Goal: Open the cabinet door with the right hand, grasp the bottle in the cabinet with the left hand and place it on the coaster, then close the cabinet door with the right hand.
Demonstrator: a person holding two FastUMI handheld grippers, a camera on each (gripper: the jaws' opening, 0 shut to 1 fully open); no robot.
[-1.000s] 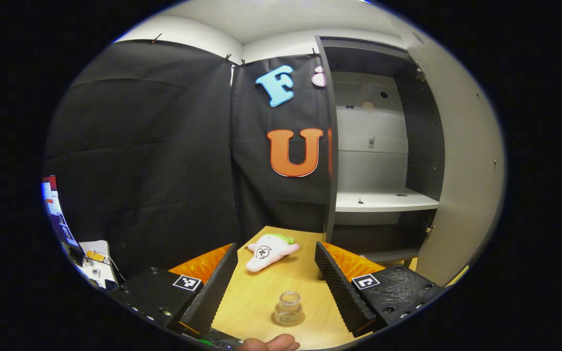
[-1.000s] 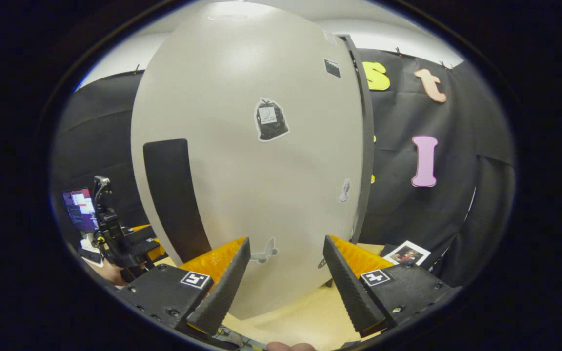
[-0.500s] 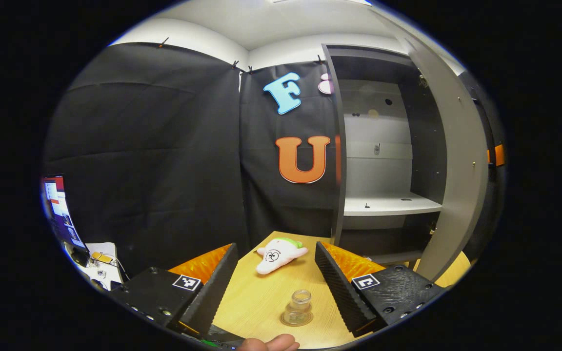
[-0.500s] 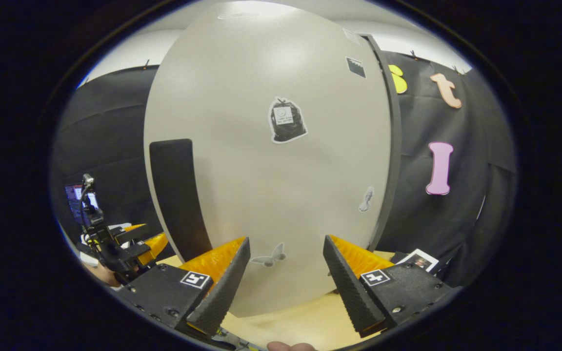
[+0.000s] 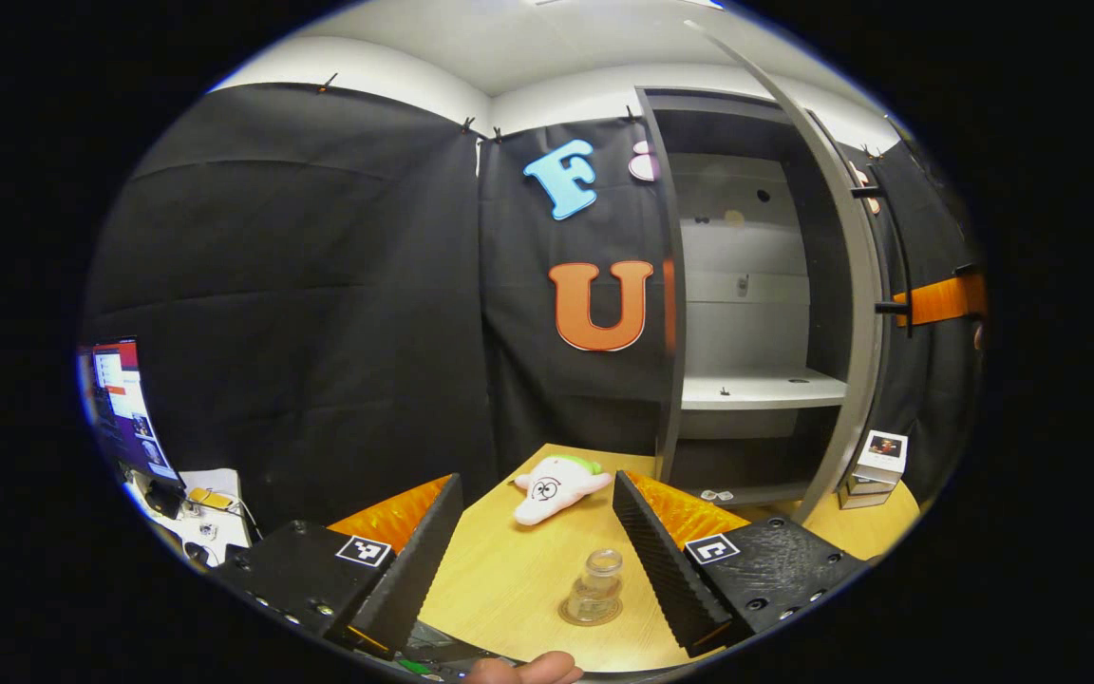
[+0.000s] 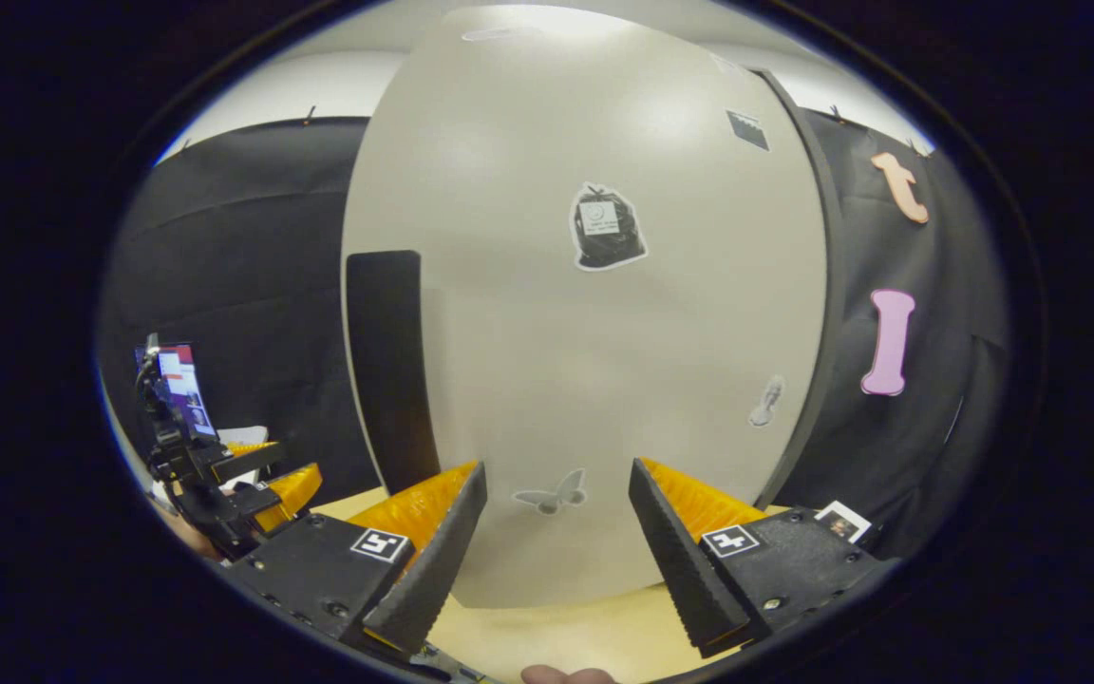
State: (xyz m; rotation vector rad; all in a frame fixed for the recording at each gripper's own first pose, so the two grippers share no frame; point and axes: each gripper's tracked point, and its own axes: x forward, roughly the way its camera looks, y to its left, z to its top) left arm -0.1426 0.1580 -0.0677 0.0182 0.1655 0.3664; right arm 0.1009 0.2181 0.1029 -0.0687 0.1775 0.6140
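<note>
A small clear glass bottle [image 5: 594,591] stands upright on a round coaster [image 5: 574,615] on the wooden table [image 5: 499,579]. My left gripper [image 5: 537,560] is open above it, and the bottle sits low between the fingers, nearer the right one. The cabinet [image 5: 746,285] is open, with a bare pale shelf [image 5: 761,388]. Its door [image 5: 858,285] shows almost edge-on. In the right gripper view the door's pale outer face [image 6: 585,332] stands close ahead, with its black handle [image 6: 390,370] at the left. My right gripper [image 6: 556,560] is open just before the door.
A white plush toy [image 5: 556,475] lies on the table in front of the cabinet. A small box with a photo [image 5: 875,458] stands right of the door. A monitor [image 5: 120,408] is at the far left. The left gripper [image 6: 224,475] appears left of the door.
The cabinet door has swung toward the cabinet: its broad inner face in the left gripper view has narrowed to an edge. The bottle stays on the coaster.
</note>
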